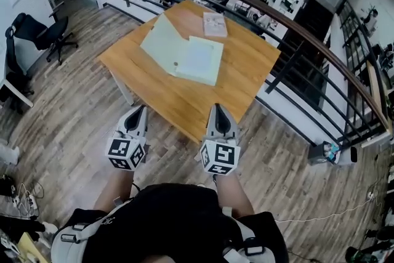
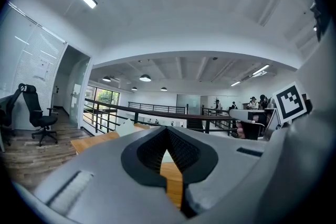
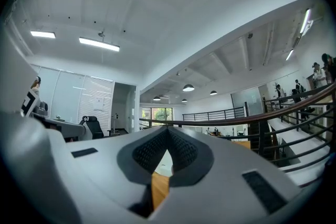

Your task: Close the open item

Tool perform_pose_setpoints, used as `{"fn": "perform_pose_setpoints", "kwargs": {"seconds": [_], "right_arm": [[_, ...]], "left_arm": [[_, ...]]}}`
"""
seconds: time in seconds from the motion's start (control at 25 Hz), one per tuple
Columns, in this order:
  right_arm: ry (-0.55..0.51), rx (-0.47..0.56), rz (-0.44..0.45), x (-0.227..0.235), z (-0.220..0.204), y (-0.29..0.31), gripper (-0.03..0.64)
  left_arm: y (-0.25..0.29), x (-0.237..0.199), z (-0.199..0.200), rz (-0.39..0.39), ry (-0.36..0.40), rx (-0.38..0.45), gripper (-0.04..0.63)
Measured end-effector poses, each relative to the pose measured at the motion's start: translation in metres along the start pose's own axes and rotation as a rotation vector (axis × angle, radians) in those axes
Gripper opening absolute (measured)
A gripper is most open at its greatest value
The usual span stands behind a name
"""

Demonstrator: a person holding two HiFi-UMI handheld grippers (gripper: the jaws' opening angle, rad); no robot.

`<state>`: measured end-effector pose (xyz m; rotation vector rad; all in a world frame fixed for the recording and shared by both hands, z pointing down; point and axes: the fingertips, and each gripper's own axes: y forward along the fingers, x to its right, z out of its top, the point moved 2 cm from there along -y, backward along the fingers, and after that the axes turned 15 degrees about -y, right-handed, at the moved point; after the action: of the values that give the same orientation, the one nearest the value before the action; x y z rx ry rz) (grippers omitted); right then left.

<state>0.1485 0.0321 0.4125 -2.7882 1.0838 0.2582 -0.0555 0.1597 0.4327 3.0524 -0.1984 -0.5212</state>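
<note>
A pale green folder [image 1: 183,53] lies open on the wooden table [image 1: 160,89], its left flap raised and its right half flat. A small closed booklet [image 1: 214,24] rests at the table's far side. My left gripper [image 1: 139,109] hangs just short of the table's near edge, shut with nothing in it. My right gripper [image 1: 219,110] hovers at the same edge to the right, also shut and holding nothing. In the left gripper view the jaws [image 2: 168,131] meet at the tips, with table wood below. The right gripper [image 3: 168,131] shows the same closed tips.
A dark curved railing [image 1: 289,21] runs behind and right of the table. A black office chair [image 1: 43,34] stands at far left on the wood floor. Cables and a power strip [image 1: 21,197] lie at lower left. Desks with people sit beyond the railing.
</note>
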Motion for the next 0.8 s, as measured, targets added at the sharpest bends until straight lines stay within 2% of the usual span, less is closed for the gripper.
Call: {"fn": "perform_pose_setpoints", "kwargs": {"seconds": [0.24, 0.44, 0.8], "right_arm": [[-0.011, -0.023, -0.034, -0.033, 0.004, -0.005, 0.005], [-0.04, -0.05, -0.013, -0.049, 0.0, 0.001, 0.005], [0.001, -0.054, -0.04, -0.021, -0.029, 0.06, 0.005]], "left_arm": [[-0.017, -0.032, 0.004, -0.029, -0.016, -0.004, 0.002], [-0.021, -0.053, -0.004, -0.012, -0.057, -0.014, 0.002], [0.029, -0.073, -0.006, 0.02, -0.022, -0.031, 0.002]]}}
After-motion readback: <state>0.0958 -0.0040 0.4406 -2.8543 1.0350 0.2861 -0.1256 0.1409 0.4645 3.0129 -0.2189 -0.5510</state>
